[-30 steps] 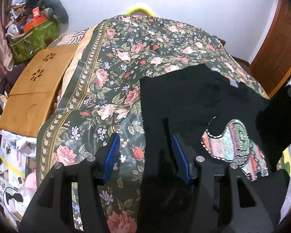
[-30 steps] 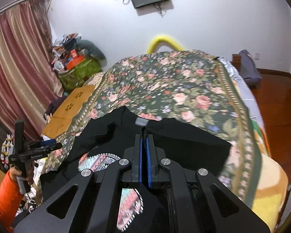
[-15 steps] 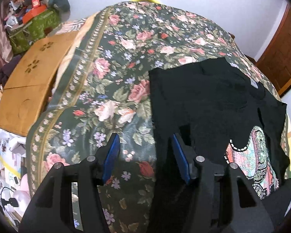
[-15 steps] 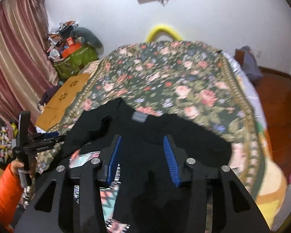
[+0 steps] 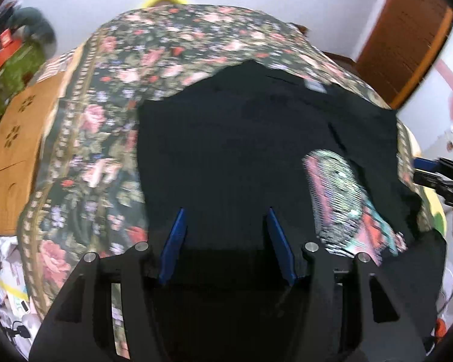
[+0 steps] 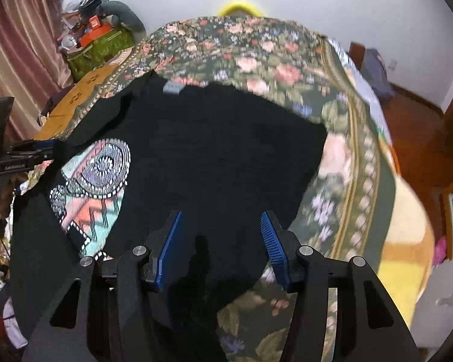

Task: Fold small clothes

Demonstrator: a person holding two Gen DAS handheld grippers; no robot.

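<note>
A small black T-shirt (image 5: pixel 241 138) (image 6: pixel 220 150) with a pink and teal print (image 5: pixel 341 193) (image 6: pixel 96 181) lies on the floral bedspread (image 5: pixel 111 114) (image 6: pixel 274 60), partly folded over itself. My left gripper (image 5: pixel 225 214) hovers open over the shirt's left side, nothing between its blue pads. My right gripper (image 6: pixel 220 217) hangs over the shirt's near right part; its jaws are opening and hold nothing. Each gripper shows at the edge of the other's view: the right gripper (image 5: pixel 438 175) and the left gripper (image 6: pixel 24 154).
A wooden board (image 5: pixel 12 141) (image 6: pixel 75 96) lies along the bed's left side, with a green bag (image 5: pixel 9 75) (image 6: pixel 96 51) and clutter behind it. A wooden door (image 5: pixel 401 39) and red floor (image 6: pixel 413 126) flank the right. A yellow blanket (image 6: pixel 407 241) hangs at the bed's right edge.
The right gripper went from shut to open and sank toward the shirt. The left gripper slid right, from the shirt's left edge to over the shirt. Both views tilted further down.
</note>
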